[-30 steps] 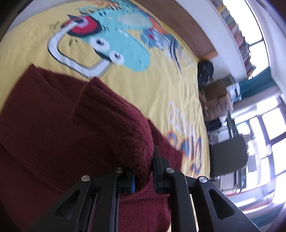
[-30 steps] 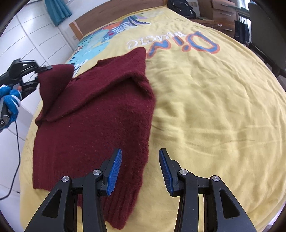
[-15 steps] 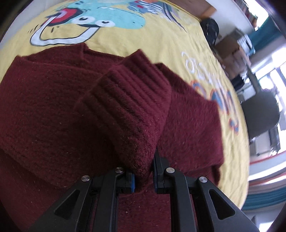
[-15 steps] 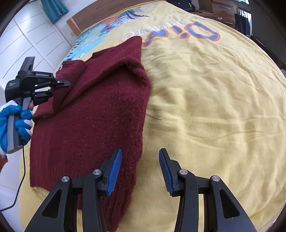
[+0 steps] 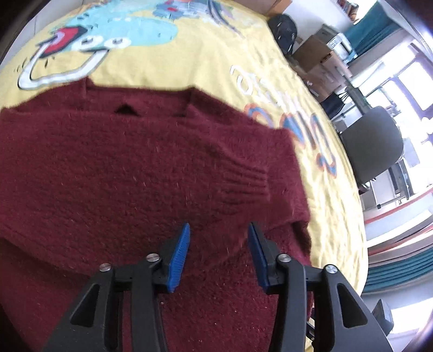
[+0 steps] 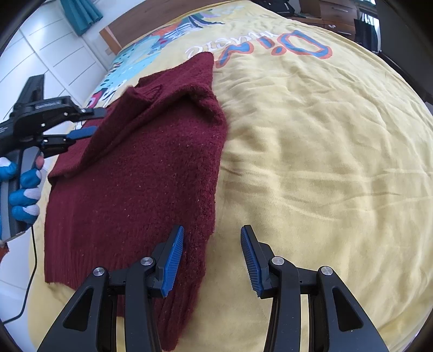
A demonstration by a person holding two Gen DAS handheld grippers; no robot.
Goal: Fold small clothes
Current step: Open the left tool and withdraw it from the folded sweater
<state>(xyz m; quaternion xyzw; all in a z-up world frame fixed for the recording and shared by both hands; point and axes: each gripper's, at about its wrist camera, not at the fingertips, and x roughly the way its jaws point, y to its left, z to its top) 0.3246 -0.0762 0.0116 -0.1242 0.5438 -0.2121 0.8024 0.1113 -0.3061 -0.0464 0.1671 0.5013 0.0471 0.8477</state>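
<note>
A dark red knitted sweater lies on the yellow bedspread, both sleeves folded in over its body. In the left wrist view its ribbed cuff rests flat on the sweater's front. My left gripper hovers just above the knit; its jaws are opening and nothing is between them. The right wrist view shows that left gripper at the sweater's left edge, held by a gloved hand. My right gripper stands open over the sweater's right hem, holding nothing.
The bedspread carries a cartoon dinosaur print and lettering. A dark chair and cardboard boxes stand beside the bed. White cupboard doors and a wooden headboard lie beyond. A black cable hangs at the left.
My left gripper carried the sleeve cuff across the sweater's front, lowered it and let go; its jaws went from shut on the cuff to open. The right gripper kept still.
</note>
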